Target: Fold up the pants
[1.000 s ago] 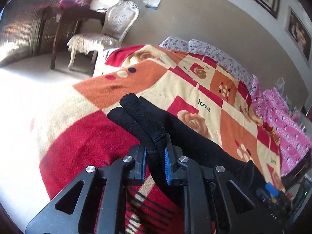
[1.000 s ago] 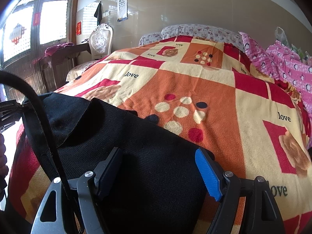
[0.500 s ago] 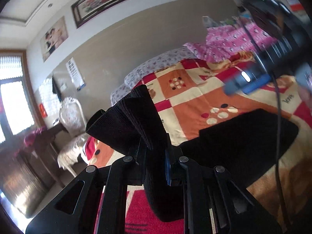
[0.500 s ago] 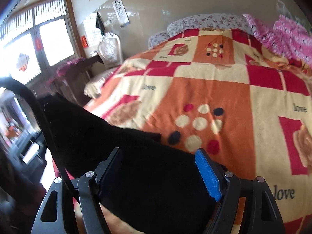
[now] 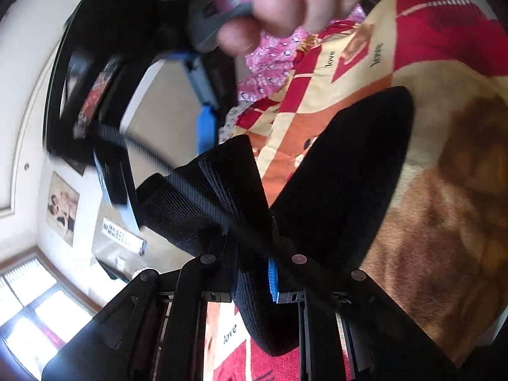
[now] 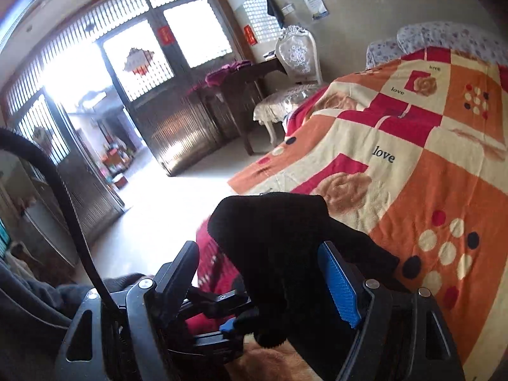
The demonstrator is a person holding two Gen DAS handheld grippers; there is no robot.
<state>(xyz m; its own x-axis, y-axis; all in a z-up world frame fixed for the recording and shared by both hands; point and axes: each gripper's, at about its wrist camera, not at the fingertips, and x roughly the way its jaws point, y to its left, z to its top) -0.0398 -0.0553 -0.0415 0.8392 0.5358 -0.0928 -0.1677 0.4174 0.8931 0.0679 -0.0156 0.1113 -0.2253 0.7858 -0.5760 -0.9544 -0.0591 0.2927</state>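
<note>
Black pants [image 5: 349, 165] lie partly on the patchwork bed blanket [image 5: 444, 206]. Their bunched leg ends [image 5: 222, 197] stick up from my left gripper [image 5: 254, 273], which is shut on them and rolled onto its side. A hand at the top holds my right gripper, and one of its blue pads [image 5: 206, 127] shows just above the bunch. In the right wrist view my right gripper [image 6: 257, 247] stands open, its pads apart from the cloth. The black bunch [image 6: 270, 231] rises between and beyond its fingers, with the left gripper [image 6: 235, 317] under it.
The bed blanket [image 6: 428, 174] fills the right side, with flowered pillows [image 6: 444, 35] at its head and pink bedding [image 5: 273, 63] beside it. A white chair [image 6: 295, 63] and a dark table [image 6: 241, 76] stand past the bed's corner. A black cable [image 6: 63, 190] arcs at the left.
My left gripper rolled about a quarter turn and carried the leg ends across toward the right gripper. The right gripper rose off the pants and swung to face the bed's corner, still open.
</note>
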